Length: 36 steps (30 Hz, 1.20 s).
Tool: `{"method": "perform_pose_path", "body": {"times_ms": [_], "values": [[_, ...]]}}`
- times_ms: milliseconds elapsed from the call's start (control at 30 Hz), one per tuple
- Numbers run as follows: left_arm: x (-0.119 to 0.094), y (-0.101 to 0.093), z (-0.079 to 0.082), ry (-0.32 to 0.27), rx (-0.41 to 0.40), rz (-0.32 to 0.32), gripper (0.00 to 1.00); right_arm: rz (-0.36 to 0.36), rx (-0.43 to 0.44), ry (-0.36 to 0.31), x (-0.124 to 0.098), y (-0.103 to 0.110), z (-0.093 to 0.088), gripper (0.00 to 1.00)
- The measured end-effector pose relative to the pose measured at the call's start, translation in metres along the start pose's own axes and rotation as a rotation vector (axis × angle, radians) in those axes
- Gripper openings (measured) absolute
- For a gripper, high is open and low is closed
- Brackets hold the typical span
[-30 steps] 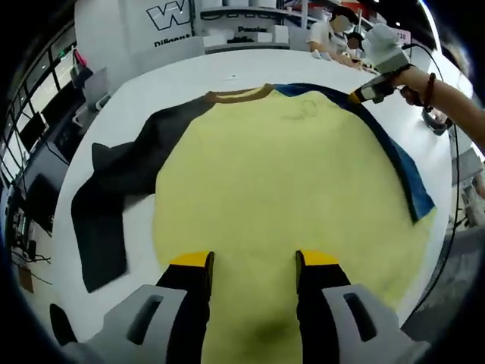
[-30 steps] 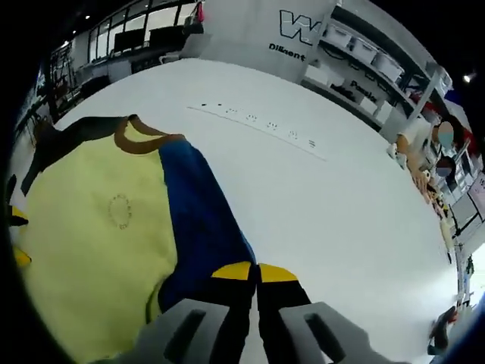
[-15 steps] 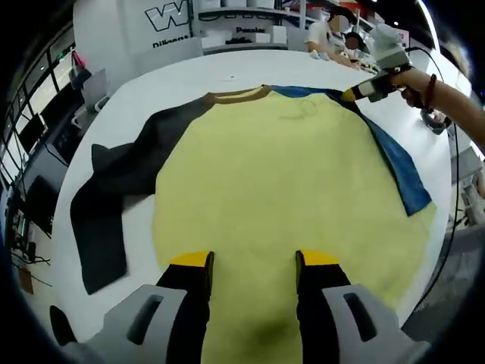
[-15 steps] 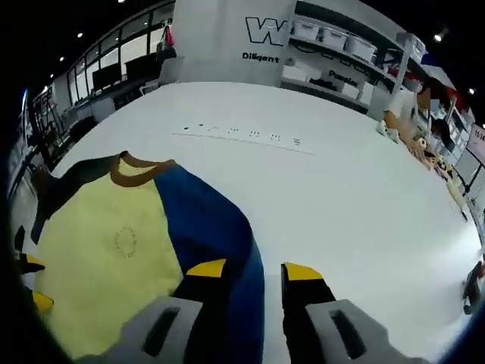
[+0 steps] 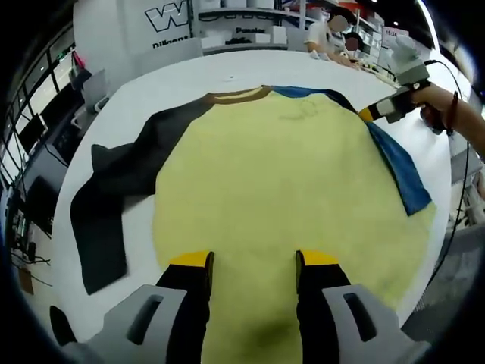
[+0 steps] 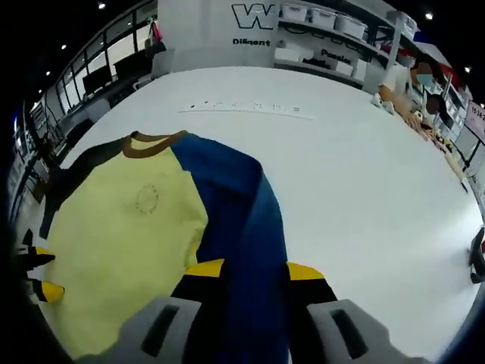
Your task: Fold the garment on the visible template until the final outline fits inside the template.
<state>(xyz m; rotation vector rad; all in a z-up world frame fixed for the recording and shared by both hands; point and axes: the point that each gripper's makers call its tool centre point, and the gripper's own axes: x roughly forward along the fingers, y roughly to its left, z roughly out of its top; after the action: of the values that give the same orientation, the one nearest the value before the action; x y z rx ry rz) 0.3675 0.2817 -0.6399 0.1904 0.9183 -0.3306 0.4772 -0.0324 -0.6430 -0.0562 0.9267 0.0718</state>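
Observation:
A yellow shirt (image 5: 280, 189) with a brown collar (image 5: 239, 95) lies flat on the white table (image 5: 182, 72). Its dark grey sleeve (image 5: 114, 197) spreads to the left and its blue sleeve (image 5: 398, 163) runs down the right side. My left gripper (image 5: 246, 258) stands open over the shirt's near hem. At the far right, a hand holds my right gripper (image 5: 379, 112) by the blue sleeve. In the right gripper view, my right gripper (image 6: 254, 269) is open with the blue sleeve (image 6: 239, 197) lying between its jaws. The yellow body (image 6: 121, 243) is to its left.
A row of small marks (image 6: 250, 110) crosses the table beyond the collar. People sit at the far side (image 5: 326, 34), in front of shelves with boxes (image 6: 333, 23). The table's rounded edge (image 5: 61, 182) drops off at the left. A cable (image 5: 458, 189) hangs at the right.
My right gripper went from shut to open and has moved along the blue sleeve away from the collar. The left gripper and the shirt body have not moved.

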Motion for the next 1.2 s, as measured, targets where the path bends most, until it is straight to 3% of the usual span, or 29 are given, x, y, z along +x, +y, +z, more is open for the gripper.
{"method": "perform_pose_path", "body": {"times_ms": [267,400,467,733,1000,1200], "values": [[0.000,0.000,-0.001,0.001,-0.007,0.001,0.47,0.015,0.023,-0.023,-0.003,-0.002,-0.003,0.19],[0.000,0.000,-0.001,-0.001,-0.009,0.002,0.47,0.005,-0.001,-0.025,-0.002,-0.005,-0.001,0.10],[0.000,0.000,-0.001,-0.002,-0.008,0.001,0.47,-0.005,-0.038,-0.032,-0.001,-0.006,-0.001,0.00],[0.000,0.000,-0.001,-0.005,-0.007,0.001,0.47,-0.005,-0.115,-0.016,0.002,-0.012,0.003,0.00],[0.001,0.000,0.000,-0.007,-0.006,-0.001,0.47,-0.091,-0.364,0.019,0.008,-0.050,0.015,0.00],[0.001,0.000,0.000,-0.012,0.000,-0.008,0.47,-0.107,-0.537,-0.011,0.018,-0.058,0.028,0.00]]}}
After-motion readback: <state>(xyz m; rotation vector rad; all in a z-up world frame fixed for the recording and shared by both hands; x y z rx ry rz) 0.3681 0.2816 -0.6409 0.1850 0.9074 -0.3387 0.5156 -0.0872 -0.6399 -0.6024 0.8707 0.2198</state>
